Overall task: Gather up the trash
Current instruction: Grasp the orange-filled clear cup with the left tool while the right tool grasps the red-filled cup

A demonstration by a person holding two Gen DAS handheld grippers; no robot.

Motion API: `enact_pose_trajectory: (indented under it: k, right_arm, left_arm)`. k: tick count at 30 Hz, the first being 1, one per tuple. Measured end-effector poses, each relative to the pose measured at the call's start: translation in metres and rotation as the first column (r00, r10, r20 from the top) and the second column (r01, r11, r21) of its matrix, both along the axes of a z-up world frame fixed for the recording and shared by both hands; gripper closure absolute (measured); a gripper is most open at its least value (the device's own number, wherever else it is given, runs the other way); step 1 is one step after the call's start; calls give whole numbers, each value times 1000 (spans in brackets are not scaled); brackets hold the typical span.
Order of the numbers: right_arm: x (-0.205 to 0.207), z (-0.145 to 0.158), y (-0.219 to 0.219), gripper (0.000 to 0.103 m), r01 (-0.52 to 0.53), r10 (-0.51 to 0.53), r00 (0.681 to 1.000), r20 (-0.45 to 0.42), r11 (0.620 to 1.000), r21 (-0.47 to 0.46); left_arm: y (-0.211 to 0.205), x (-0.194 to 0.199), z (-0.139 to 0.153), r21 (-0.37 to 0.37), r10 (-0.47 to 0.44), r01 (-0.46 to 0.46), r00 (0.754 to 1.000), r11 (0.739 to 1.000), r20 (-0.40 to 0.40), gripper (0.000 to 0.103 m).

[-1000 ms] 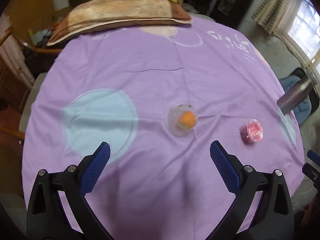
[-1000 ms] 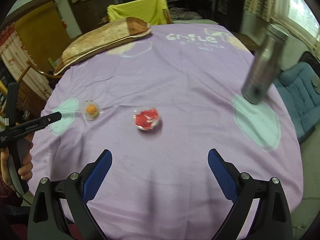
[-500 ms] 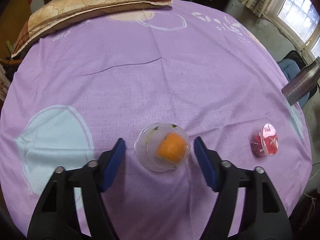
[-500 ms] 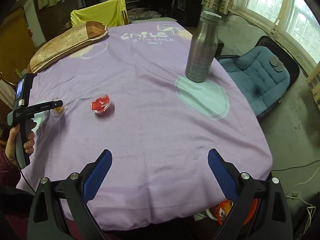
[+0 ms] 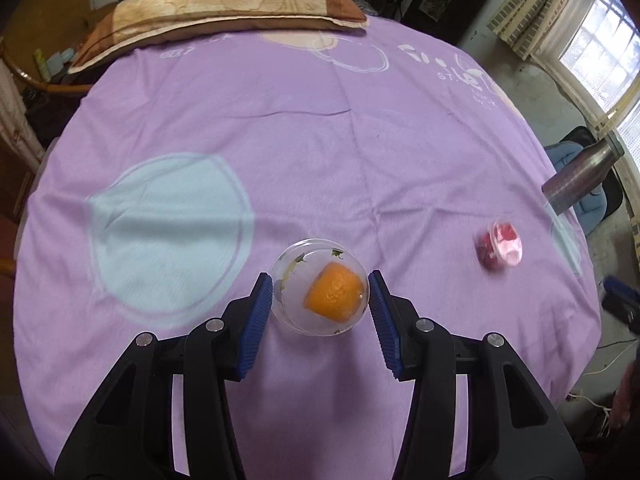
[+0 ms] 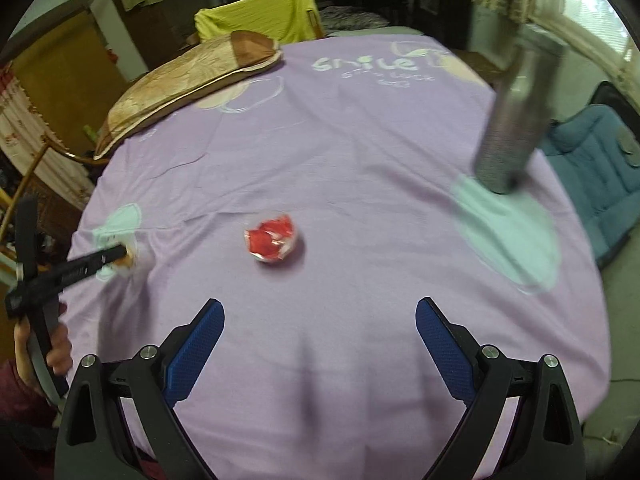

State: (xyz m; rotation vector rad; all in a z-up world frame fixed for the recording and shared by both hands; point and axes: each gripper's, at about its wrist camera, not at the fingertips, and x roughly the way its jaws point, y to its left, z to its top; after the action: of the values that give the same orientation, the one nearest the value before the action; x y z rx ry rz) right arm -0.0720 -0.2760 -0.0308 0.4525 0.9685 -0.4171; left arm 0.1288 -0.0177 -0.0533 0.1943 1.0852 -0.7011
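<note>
Between the blue pads of the left gripper (image 5: 320, 300), angled steeply down, a clear plastic cup (image 5: 318, 286) holding an orange piece (image 5: 335, 295) is enclosed; the jaws have just been closing against its sides. On the purple-clothed table (image 5: 320, 140), a red-filled cup (image 6: 272, 242) lies beyond the wide-open, empty right gripper (image 6: 320, 344).

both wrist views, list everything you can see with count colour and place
clear plastic cup with orange piece: 1, clear and orange, between the left gripper's pads
clear plastic cup with red scraps: 1, clear and red, mid-cloth
metal bottle: 1, silver-grey, right on a pale circle
purple tablecloth: 1, purple with pale circles, over the table
cushion: 1, tan and brown, far edge
yellow-covered chair: 1, yellow, behind the cushion
blue chair: 1, blue, right of the table
left gripper: 1, black with blue pads, just been closing, pads at the cup's sides
right gripper: 1, same colours, open over bare cloth
</note>
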Motion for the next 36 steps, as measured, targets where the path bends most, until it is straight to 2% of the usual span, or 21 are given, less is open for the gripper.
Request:
enact_pose_trajectory:
  k: [7, 17, 19, 21, 22, 32, 36]
  right_arm:
    - [68, -35, -1, 8, -121, 124, 992, -39, 990, 73]
    - [115, -66, -6, 10, -176, 182, 979, -96, 982, 68]
    - [121, -71, -5, 20, -184, 189, 976, -112, 981, 57]
    - [126, -77, -4, 46, -195, 201, 969, -144, 979, 57]
    - [126, -78, -3, 46, -195, 202, 968, -151, 979, 60]
    - [86, -28, 9, 47, -173, 174, 984, -45, 984, 28]
    - [76, -17, 16, 47, -149, 150, 988, -32, 988, 31]
  left_arm:
    - [37, -28, -5, 55, 85, -84, 996, 995, -24, 54]
    - [70, -42, -5, 81, 190, -187, 981, 979, -32, 54]
    - [74, -43, -6, 79, 199, -196, 979, 977, -38, 54]
    - [76, -43, -9, 79, 203, -199, 978, 977, -45, 54]
    - [77, -42, -11, 80, 203, -199, 978, 977, -49, 54]
    - [69, -26, -29, 86, 139, -132, 987, 988, -84, 53]
    - [67, -23, -35, 87, 111, -103, 989, 991, -95, 51]
